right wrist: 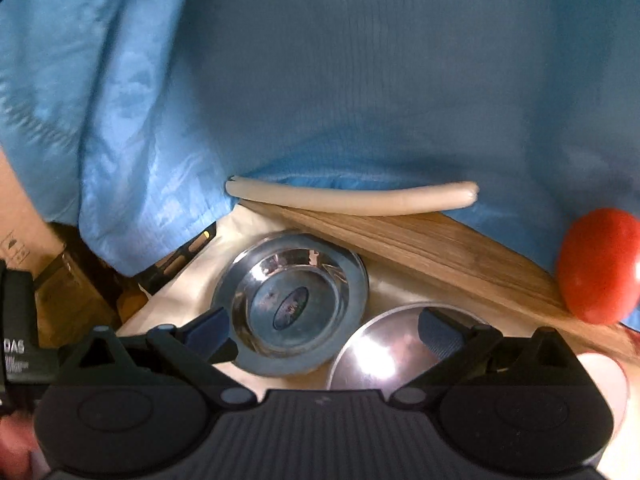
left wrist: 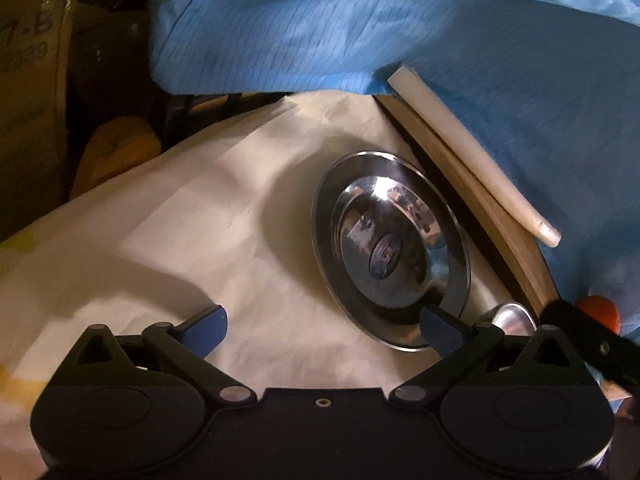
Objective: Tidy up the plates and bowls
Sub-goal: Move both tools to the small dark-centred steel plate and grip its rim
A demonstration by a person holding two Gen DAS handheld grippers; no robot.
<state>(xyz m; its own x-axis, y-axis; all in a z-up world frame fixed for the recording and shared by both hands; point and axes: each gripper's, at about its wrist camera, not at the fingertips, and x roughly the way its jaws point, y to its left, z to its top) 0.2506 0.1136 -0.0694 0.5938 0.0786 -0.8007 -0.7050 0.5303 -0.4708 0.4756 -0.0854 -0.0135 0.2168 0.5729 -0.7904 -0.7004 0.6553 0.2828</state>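
A shiny steel bowl [left wrist: 390, 248] with a wide rim and a blue sticker in its middle lies on the white cloth [left wrist: 200, 240]. My left gripper [left wrist: 324, 326] is open and holds nothing. Its right fingertip [left wrist: 440, 328] is over the bowl's near rim. In the right wrist view the same bowl [right wrist: 290, 304] lies beside a second, plain steel dish [right wrist: 384, 348]. My right gripper [right wrist: 324, 332] is open above both, with one finger over each dish. Only an edge of the plain dish [left wrist: 512, 316] shows in the left wrist view.
A wooden table edge [right wrist: 420, 248] runs behind the dishes, with a white foam tube [right wrist: 352, 196] along it. A person's blue garment [right wrist: 360, 80] fills the background. A red round object [right wrist: 600, 264] sits at the right. Cardboard boxes [left wrist: 32, 100] stand at the left.
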